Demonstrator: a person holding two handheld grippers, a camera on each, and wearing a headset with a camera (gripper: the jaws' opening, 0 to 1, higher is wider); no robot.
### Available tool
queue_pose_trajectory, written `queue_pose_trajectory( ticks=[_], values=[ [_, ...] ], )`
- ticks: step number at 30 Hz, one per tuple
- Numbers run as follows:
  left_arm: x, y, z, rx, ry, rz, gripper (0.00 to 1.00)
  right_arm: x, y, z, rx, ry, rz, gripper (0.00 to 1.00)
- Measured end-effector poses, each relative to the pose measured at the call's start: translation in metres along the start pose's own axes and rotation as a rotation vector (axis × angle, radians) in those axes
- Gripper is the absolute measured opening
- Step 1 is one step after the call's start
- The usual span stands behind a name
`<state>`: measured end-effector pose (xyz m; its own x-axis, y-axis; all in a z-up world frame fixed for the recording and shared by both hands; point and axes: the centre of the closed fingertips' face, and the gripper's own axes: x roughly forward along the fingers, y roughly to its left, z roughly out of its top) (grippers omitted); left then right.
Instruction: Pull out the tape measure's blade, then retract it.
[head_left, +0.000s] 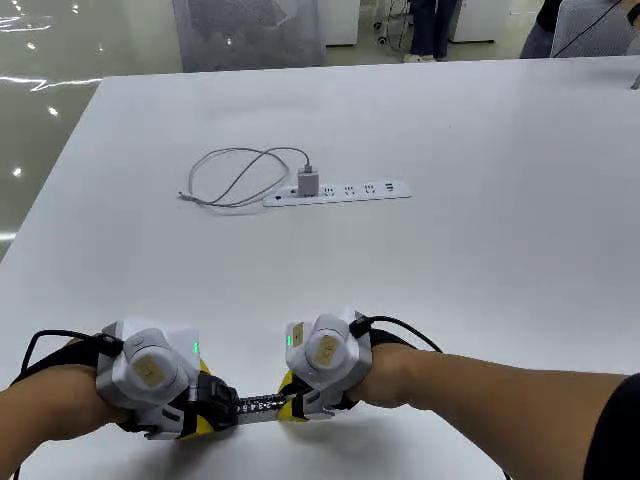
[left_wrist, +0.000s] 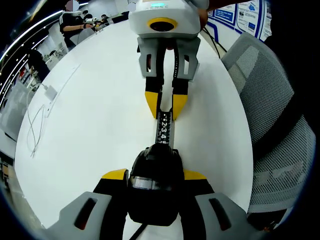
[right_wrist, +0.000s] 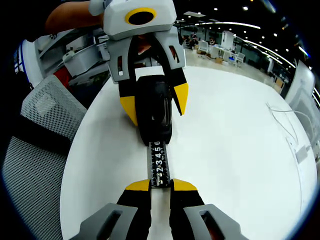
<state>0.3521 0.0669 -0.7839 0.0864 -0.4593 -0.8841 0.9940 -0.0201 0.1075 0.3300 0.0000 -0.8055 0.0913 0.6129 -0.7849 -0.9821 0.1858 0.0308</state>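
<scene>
Counting the stock on the white table: two grippers, one tape measure, one power strip, one charger, one cable. Left gripper: one, yellow-tipped, jaws closed on the sides of the tape measure case, which fills the gap between them. Right gripper: one, of the same make, facing the left tip to tip, its jaws pinched together on the free end of the blade. Both are held low at the near edge of the table in the head view, a bare forearm behind each. Tape measure: one, with a black, rounded case carrying a small pale label panel on the face turned toward the left gripper view. The blade is a narrow strip with a dark face and white numerals, drawn out a short way; the numerals one to six can be read between case mouth and right jaws in the right gripper view. It runs straight and level between the two grippers, just above the tabletop; whether it touches the surface cannot be told. Power strip: one, white, lying flat toward the middle of the table, well apart from the grippers. Charger: one, white, plugged in at the strip's left end. Cable: one, pale, looped loosely on the table to the left of the charger. Mesh chair: one, grey, beside the table edge.
</scene>
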Motion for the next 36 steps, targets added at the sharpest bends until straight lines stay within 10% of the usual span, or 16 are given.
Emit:
queue_pose_trajectory(
  ticks=[36],
  values=[
    [-0.001, -0.001, 0.0, -0.004, -0.001, 0.0, 0.35, -0.018, -0.003, -0.025, -0.006, 0.026, -0.007, 0.09]
  ],
)
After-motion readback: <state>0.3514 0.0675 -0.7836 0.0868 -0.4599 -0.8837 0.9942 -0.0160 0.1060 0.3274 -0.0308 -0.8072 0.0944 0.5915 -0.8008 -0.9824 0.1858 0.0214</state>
